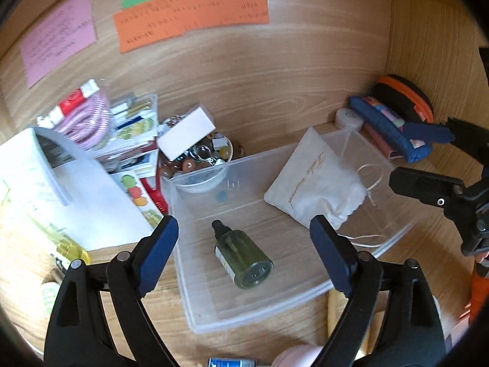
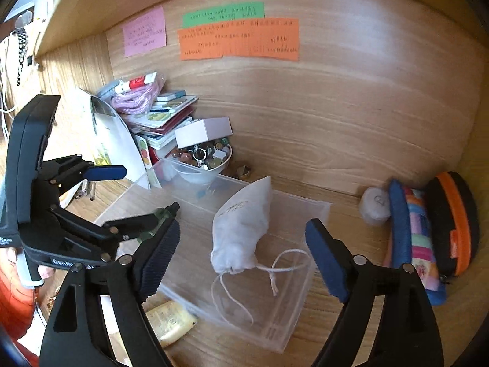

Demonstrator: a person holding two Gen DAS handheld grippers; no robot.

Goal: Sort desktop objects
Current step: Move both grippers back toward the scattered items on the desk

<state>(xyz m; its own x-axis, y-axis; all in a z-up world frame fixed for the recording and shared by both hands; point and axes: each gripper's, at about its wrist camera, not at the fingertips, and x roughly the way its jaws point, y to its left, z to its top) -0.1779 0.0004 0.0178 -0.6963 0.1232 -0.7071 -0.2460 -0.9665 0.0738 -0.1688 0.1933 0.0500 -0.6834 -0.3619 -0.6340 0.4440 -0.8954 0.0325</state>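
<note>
The white cloth pouch [image 2: 241, 232] carrying a line of gold script too small to read is lying in the clear plastic bin [image 2: 308, 278] on the counter [image 2: 351, 299], its drawstring trailing loose, while the dark green bottle [image 1: 243, 255] with a black cap is lying on its side nearby in the same bin, its label turned mostly away. Both the left hand-held gripper [image 1: 244, 244] and the right hand-held gripper [image 2: 241, 252] are hanging above the bin with jaws spread wide and holding nothing. Handwriting on the pink, green and orange notes [image 2: 241, 39] is showing too blurred to read, and the left tool's "GenRo…" lettering is cut off.
</note>
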